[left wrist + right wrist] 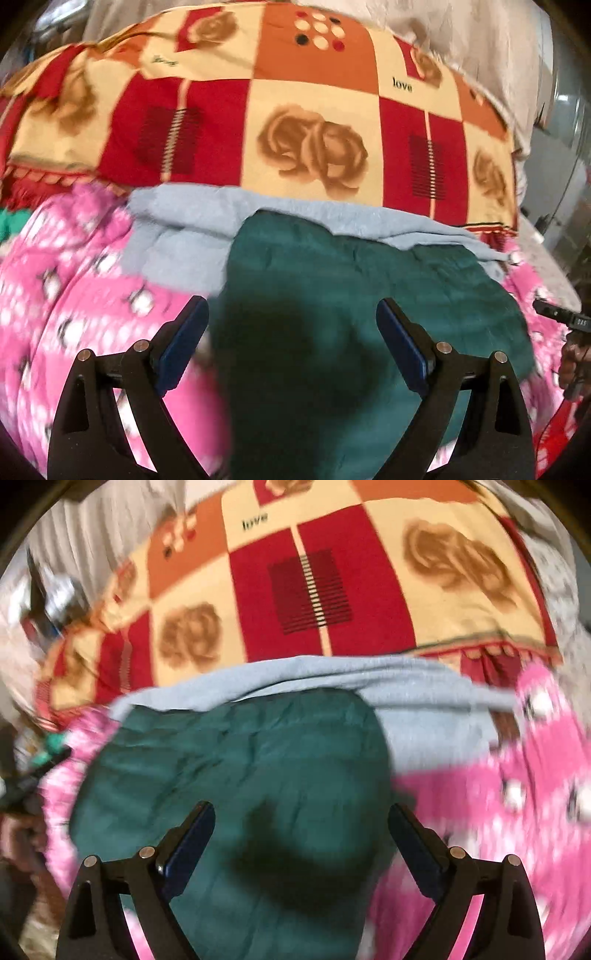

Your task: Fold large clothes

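Note:
A dark green garment (362, 295) lies flat on a pink patterned blanket (74, 277), over a light blue cloth (184, 229). My left gripper (291, 314) is open and empty, hovering over the green garment's left part. In the right wrist view the green garment (229, 760) fills the centre with the light blue cloth (424, 709) behind and to the right. My right gripper (301, 819) is open and empty above the garment's right part. The right gripper's tip (557, 314) shows at the right edge of the left wrist view.
A red, orange and cream checked blanket with roses (314, 118) covers the bed behind the clothes, also in the right wrist view (332, 583). Pale grey fabric (461, 33) lies beyond it. Cluttered items (48, 598) sit at far left.

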